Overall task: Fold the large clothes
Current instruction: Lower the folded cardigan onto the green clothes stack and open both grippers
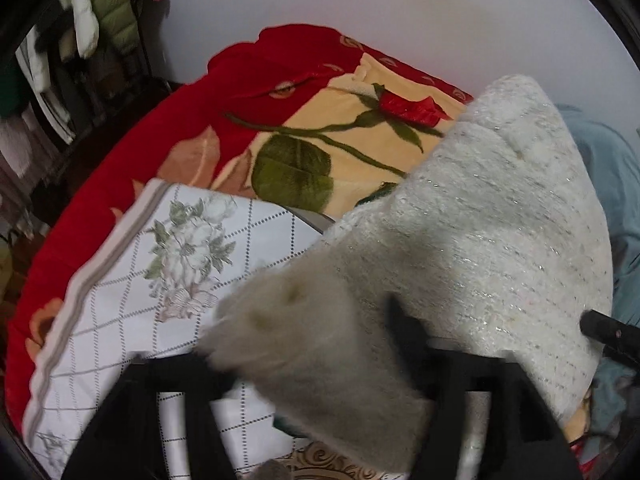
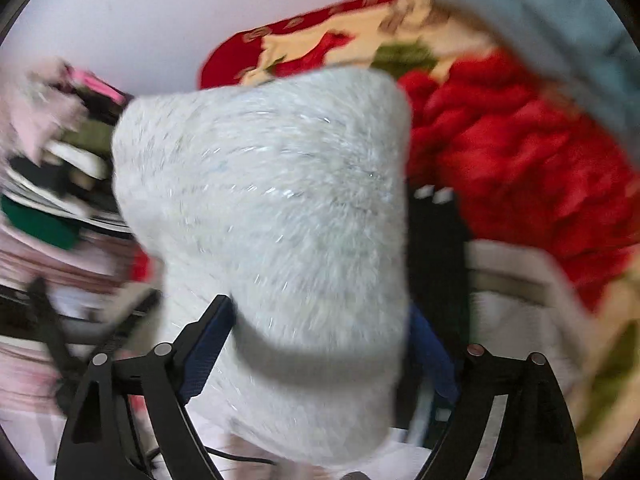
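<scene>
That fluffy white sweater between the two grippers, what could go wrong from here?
1. Both grippers, left and right, stand open with the white sweater loose between their fingers, so the fold may slump open.
2. The sweater lies partly over the rose blanket and the checked floral sheet; a re-grip could pinch bedding too.
3. The right wrist view is blurred, so edges are hard to judge.
</scene>
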`<action>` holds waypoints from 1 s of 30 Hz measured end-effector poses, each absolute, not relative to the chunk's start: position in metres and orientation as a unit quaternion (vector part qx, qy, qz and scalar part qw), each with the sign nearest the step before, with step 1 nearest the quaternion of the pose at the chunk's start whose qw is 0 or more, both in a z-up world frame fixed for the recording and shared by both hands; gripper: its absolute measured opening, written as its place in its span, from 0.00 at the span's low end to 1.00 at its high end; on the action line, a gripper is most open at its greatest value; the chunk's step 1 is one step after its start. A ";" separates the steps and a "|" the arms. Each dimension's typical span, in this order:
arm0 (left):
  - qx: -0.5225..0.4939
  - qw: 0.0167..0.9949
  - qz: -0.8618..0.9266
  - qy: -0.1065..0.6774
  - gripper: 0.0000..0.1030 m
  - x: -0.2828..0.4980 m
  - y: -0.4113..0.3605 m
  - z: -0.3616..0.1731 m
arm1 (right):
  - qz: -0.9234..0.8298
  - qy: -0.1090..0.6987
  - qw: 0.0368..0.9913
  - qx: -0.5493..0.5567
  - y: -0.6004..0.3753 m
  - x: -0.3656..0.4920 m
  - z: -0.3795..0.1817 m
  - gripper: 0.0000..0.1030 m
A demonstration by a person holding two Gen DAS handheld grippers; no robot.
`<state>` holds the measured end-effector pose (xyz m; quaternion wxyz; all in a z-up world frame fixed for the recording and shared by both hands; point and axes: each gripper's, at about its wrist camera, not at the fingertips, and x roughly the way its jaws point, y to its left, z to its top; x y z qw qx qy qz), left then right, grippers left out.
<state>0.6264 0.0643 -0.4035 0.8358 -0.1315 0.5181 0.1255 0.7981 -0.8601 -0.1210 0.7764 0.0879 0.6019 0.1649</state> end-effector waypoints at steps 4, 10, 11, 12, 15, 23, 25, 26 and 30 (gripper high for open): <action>-0.083 0.845 0.135 0.510 0.91 0.620 0.055 -0.383 | 0.082 0.569 0.817 -0.041 -0.854 0.770 -0.106 0.89; -0.037 0.863 0.134 0.486 0.96 0.601 0.050 -0.339 | 0.023 0.544 0.835 -0.079 -0.867 0.728 -0.090 0.91; -0.029 0.865 0.133 0.482 0.96 0.595 0.048 -0.328 | 0.015 0.540 0.838 -0.079 -0.865 0.718 -0.080 0.91; -0.018 0.868 0.130 0.479 0.97 0.588 0.047 -0.317 | 0.008 0.537 0.840 -0.077 -0.863 0.709 -0.069 0.92; -0.005 0.875 0.119 0.469 0.97 0.567 0.045 -0.287 | -0.003 0.530 0.846 -0.057 -0.849 0.674 -0.029 0.92; -0.006 0.894 0.084 0.440 0.97 0.485 0.045 -0.200 | -0.039 0.485 0.874 -0.017 -0.854 0.568 0.078 0.92; -0.001 0.900 0.074 0.430 0.97 0.461 0.042 -0.179 | -0.046 0.473 0.880 -0.011 -0.857 0.534 0.103 0.92; -0.001 0.902 0.071 0.427 0.97 0.449 0.041 -0.168 | -0.049 0.468 0.882 -0.010 -0.855 0.519 0.116 0.92; 0.000 0.911 0.059 0.409 0.97 0.403 0.037 -0.126 | -0.060 0.443 0.895 -0.019 -0.855 0.450 0.165 0.92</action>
